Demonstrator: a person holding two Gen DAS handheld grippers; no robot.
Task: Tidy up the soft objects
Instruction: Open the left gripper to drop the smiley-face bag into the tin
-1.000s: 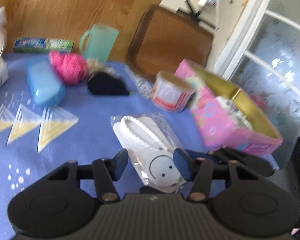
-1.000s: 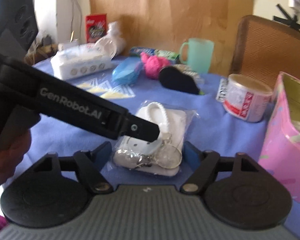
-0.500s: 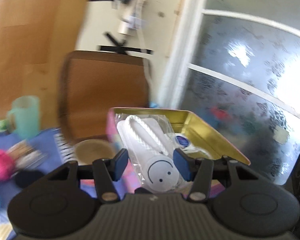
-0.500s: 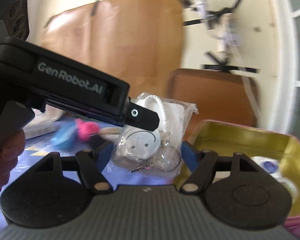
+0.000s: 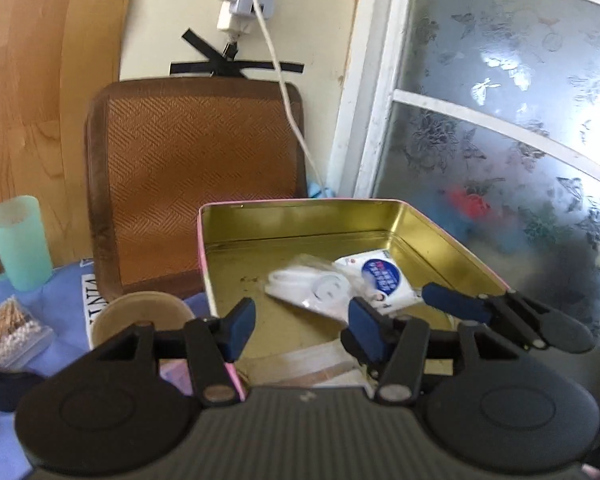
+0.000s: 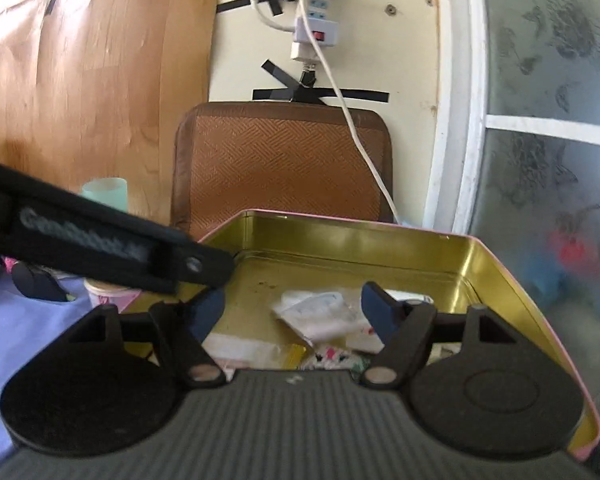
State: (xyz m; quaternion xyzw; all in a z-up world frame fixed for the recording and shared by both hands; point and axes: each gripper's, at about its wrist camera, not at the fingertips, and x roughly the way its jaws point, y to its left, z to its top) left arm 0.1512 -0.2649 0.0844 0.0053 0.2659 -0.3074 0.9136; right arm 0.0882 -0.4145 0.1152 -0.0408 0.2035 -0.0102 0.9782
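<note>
One smiley pouch (image 5: 314, 290), white in clear plastic, lies loose on the gold floor of the tin (image 5: 220, 256), near the middle, touching one white packet (image 5: 378, 276) with a blue round label on its right. In the right wrist view the pouch (image 6: 320, 314) looks blurred, with more packets at the tin's near edge, count unclear.

One tin only, pink outside, gold inside, lid off, at the right end of the table (image 5: 66, 300).

Left gripper (image 5: 302, 322) is released: jaws apart, nothing between the pads, hanging over the tin's near edge. Right gripper (image 6: 294, 312) also released, jaws wide, empty, over the tin; the pouch lies below and beyond the gap, not touched. The left gripper's black body crosses the right view's left side.

On the table left of the tin: one round tub (image 5: 140, 316) just beside the tin's near left corner, one green mug (image 5: 18, 242) at the far edge, one small bag of beads (image 5: 14, 330), one dark object (image 5: 4, 386) at the frame's left, partly cut off.

Behind the table: one brown chair back (image 5: 196, 184), one power strip (image 6: 314, 12) taped to the wall, one white cable (image 6: 356, 120) hanging down from it.
</note>
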